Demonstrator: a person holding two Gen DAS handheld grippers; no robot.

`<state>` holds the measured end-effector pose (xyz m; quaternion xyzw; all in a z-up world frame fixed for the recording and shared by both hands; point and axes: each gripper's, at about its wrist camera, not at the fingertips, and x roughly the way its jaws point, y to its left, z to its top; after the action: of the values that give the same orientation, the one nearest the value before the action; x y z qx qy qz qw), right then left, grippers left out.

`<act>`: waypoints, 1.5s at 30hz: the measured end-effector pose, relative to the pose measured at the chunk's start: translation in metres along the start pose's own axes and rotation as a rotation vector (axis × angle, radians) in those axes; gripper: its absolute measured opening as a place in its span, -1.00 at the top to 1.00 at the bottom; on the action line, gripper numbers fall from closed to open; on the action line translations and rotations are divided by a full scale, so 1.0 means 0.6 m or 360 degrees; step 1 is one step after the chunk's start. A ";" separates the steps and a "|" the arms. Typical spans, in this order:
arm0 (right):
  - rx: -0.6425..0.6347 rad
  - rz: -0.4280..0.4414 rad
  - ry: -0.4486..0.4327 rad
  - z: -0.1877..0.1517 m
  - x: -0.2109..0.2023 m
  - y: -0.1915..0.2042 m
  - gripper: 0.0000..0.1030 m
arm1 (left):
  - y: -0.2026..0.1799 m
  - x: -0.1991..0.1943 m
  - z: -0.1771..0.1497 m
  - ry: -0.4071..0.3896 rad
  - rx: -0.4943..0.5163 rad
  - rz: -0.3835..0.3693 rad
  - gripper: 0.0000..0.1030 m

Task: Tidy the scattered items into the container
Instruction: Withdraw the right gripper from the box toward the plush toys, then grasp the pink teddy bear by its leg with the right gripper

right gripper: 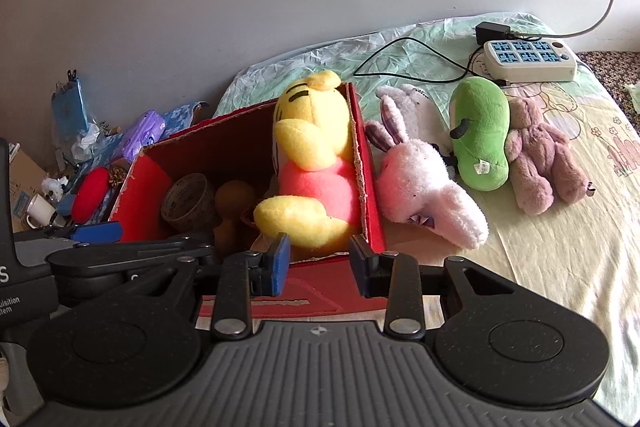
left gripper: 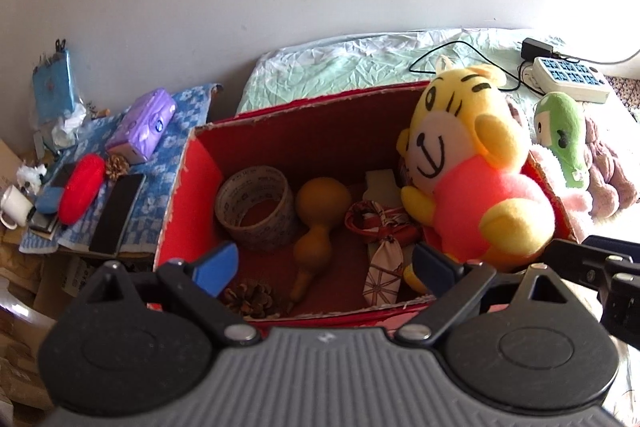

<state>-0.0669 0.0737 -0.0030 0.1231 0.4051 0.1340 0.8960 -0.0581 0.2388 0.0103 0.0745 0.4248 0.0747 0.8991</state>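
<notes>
Red cardboard box (left gripper: 188,187) standing on the bed (right gripper: 560,247), open at the top, near the bed's edge, probably to be reached from both sides. Inside already: yellow tiger plush (left gripper: 468,167) propped upright against the right wall, its head above the rim, likely because too tall to lie flat among the rest. On the box floor a tape roll (left gripper: 256,207), a brown gourd (left gripper: 316,223), a folded patterned cloth (left gripper: 380,247) and a pine cone (left gripper: 250,297), all apart enough to leave room.

Still outside, on the bed just right of the box: pink rabbit plush (right gripper: 428,187) touching the box wall, green plush (right gripper: 480,135) beside it, mauve bear plush (right gripper: 540,163) touching the green one. Judged as the remaining items; the rabbit seems the nearest to take.

Left hand-held gripper (left gripper: 324,263) spread wide over the near rim of the box, nothing between the blue pads. Right hand-held gripper (right gripper: 320,261) partly spread, holding nothing, at the near right corner of the box, in front of the tiger's foot; seems free for the next plush.

Farther behind, a power strip (right gripper: 528,61) with cables on the bed; at left a cluttered counter with a blue checked cloth (left gripper: 160,183).
</notes>
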 end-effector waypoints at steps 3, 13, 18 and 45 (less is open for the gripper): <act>0.0008 -0.0005 0.0001 0.003 -0.003 -0.010 0.30 | -0.015 -0.007 0.005 0.0001 -0.0007 0.0006 -0.83; -0.0001 -0.0054 0.0056 0.031 -0.012 -0.082 0.29 | -0.109 -0.047 0.024 -0.0109 -0.0008 -0.0025 -0.83; -0.0013 -0.0086 0.0091 0.044 -0.018 -0.147 0.20 | -0.188 -0.078 0.037 -0.0203 0.0075 -0.0100 -0.83; 0.0229 -0.0012 0.0202 0.125 0.069 -0.457 -0.03 | -0.424 0.045 0.049 -0.0039 0.0174 -0.0791 -0.52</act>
<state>0.0549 -0.1768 -0.0737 0.1770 0.4700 0.1087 0.8579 0.0000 -0.0066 -0.0419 0.0173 0.4225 -0.1726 0.8896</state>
